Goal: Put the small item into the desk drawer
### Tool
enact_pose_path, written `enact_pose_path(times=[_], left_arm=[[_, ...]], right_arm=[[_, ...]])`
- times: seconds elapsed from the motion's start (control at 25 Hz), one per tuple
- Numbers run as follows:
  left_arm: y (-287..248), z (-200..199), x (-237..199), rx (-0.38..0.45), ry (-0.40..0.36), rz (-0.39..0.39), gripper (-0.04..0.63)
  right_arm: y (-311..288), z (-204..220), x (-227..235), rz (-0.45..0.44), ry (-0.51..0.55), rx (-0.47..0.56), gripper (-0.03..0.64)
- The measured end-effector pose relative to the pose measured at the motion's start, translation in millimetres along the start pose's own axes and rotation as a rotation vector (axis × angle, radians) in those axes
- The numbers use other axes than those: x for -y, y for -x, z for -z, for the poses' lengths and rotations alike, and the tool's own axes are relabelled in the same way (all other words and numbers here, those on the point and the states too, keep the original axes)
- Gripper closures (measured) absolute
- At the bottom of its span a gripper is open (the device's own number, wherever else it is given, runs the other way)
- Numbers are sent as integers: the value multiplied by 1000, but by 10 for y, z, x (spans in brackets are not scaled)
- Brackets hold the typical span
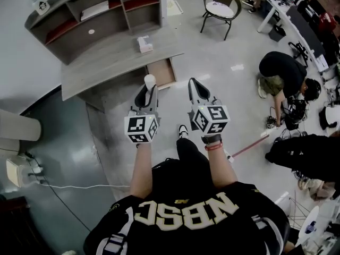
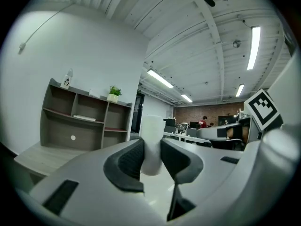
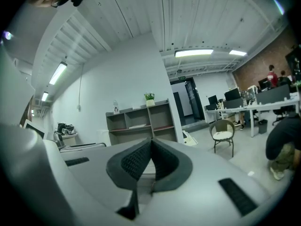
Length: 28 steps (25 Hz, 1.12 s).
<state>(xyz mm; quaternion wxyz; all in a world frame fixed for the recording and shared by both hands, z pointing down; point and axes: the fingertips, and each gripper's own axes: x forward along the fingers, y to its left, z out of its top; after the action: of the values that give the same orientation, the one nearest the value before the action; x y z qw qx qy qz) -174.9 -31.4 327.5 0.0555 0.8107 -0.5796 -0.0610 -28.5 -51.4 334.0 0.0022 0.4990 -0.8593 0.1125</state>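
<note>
desk (image 1: 106, 62), grey, occupies the head view from 10 to 12 o'clock, with a grey shelf unit (image 1: 95, 12) standing on its far side. crouching person (image 1: 281, 73) in dark clothing is on the floor at 2 o'clock, among cables. round-backed chair (image 1: 220, 7) stands at 1 o'clock, well apart from the desk. desk drawer (image 1: 162, 72) is pulled out at the desk's right end, at 12 o'clock from the grippers; its wood-coloured inside is exposed and what it holds cannot be made out. no object lies between the grippers and the drawer in the head view.

left gripper (image 1: 150, 86) is held roughly level, toward the drawer. its jaws stand partly open and clamp the small item (image 2: 151, 140) between the pads. right gripper (image 3: 151, 159) sits at 3 o'clock of the left one, just beside it. its jaws are pressed together with nothing between them.

tissue box (image 1: 144, 44) rests on the desktop at 12 o'clock from the left gripper, near the drawer. potted plant (image 2: 113, 92) stands on top of the shelf unit.

small item: white cylinder. its long axis runs upright, crosswise to the jaws. its upper end points to 12 o'clock in the left gripper view and rises clear above the pads. in the head view its top overlaps the drawer's near left corner.
</note>
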Motion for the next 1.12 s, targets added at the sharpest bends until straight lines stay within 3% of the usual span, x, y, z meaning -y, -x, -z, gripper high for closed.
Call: enact_pose_path(times=[0.24,0.6,0.92,1.12], left_arm=[[-583,161,-277,-26,-64,-65,476],[-1373,372,-382,-56,-80,-144,476],[-1827,892,-650,-165,-52,-185,476],[-2086,1453,-790,-288,-76,-144,476]], right_arm=[[-714,15,248,-81,-8,-29,611],[-1528,-64,674,-211,-23,-44,611],[-2027,390,1037,-221,-100,-155,611],[-2311,671,1233,-188,-101,-206,611]])
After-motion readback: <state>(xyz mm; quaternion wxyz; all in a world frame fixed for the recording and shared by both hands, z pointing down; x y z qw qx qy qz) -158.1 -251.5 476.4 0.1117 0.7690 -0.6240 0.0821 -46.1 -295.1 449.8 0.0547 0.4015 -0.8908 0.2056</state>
